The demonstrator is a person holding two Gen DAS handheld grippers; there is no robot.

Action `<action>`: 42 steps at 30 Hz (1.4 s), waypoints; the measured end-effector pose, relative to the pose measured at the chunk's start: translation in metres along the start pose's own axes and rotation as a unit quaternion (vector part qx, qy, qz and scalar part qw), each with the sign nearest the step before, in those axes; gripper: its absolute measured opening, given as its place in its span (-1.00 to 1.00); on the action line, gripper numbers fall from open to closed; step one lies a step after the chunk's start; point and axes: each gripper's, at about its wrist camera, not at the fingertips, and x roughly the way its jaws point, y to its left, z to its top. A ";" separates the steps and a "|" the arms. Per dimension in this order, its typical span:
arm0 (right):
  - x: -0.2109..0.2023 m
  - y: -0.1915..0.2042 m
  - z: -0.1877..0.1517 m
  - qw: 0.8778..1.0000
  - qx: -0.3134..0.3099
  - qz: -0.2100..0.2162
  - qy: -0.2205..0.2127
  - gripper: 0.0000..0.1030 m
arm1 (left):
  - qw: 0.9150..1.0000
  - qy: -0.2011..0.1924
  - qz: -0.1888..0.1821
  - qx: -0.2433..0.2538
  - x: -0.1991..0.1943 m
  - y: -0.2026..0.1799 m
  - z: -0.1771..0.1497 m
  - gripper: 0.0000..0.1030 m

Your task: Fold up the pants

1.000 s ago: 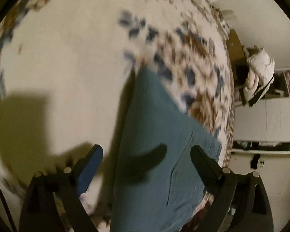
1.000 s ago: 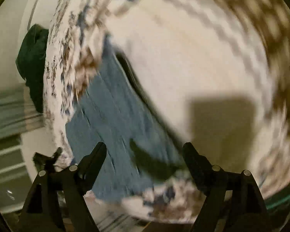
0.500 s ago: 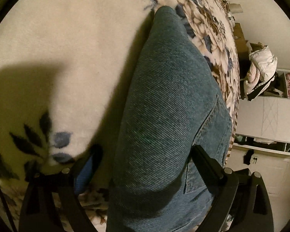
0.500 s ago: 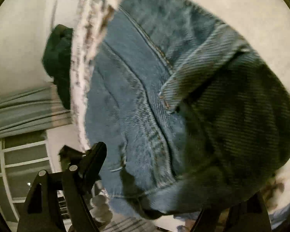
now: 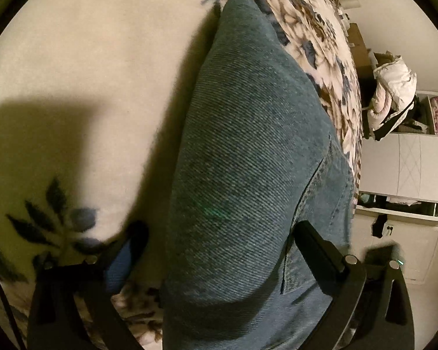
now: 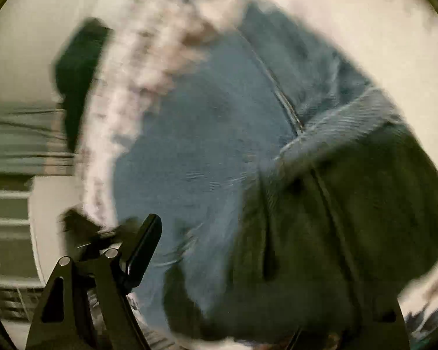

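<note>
Blue denim pants (image 5: 248, 160) lie folded in a long strip on a cream blanket (image 5: 87, 73) with blue and brown flowers. My left gripper (image 5: 219, 227) straddles the near end of the strip. Its jaws are opening: the left finger (image 5: 131, 248) stands off the cloth on the blanket, and the right finger (image 5: 315, 250) lies over the denim near a seam. In the blurred right wrist view, the pants (image 6: 204, 145) fill the frame with a hem band and a shadowed fold. My right gripper (image 6: 219, 224) is open over them, one finger (image 6: 143, 248) showing, the other hidden behind denim.
White cabinets (image 5: 406, 169) stand past the bed's right edge, with a bundled pale quilt (image 5: 394, 93) on top and a cardboard box (image 5: 359, 43) behind. A dark green cloth (image 6: 76, 87) hangs at the bed's far edge, beside grey curtains (image 6: 20, 140).
Both grippers have dropped close onto the pants, which now fill both views. The left jaws have spread a little wider. The right gripper has slid along to the folded end.
</note>
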 end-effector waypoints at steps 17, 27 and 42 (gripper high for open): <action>0.017 0.001 0.002 0.998 -0.006 0.068 -0.003 -0.23 | 0.997 -0.030 0.001 0.078 -0.011 -0.025 -0.014 -0.23; -0.034 0.078 -0.009 0.993 -0.026 0.104 -0.051 -0.43 | 0.989 -0.108 -0.041 0.097 -0.087 -0.073 -0.020 -0.54; -0.053 0.233 0.146 0.974 -0.127 0.154 -0.106 -0.43 | 0.967 -0.192 -0.077 0.146 -0.151 -0.152 0.151 -0.53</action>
